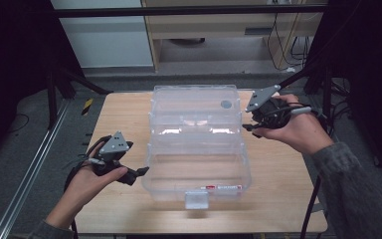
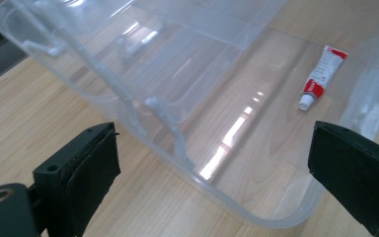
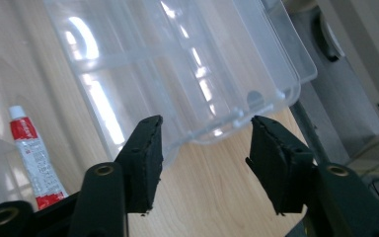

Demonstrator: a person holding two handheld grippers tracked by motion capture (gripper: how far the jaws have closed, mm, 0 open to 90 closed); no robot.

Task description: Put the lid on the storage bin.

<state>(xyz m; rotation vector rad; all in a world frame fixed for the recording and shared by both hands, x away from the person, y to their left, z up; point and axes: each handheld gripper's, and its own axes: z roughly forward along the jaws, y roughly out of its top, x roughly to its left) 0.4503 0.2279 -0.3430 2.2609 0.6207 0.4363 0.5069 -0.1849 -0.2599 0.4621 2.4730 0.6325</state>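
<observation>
Both claws hover open beside clear box [image 1: 197, 144] holding tube [image 1: 222, 187].

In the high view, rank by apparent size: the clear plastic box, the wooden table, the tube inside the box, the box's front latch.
1. Wooden table
2. Clear plastic box
3. Tube and front latch: alike in apparent size, the tube longer and thinner, so not ranked.

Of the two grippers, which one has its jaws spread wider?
The left gripper. In its own view the black pads sit far apart, with the clear box's near corner between them. The right gripper's pads stand noticeably closer together, holding nothing.
</observation>
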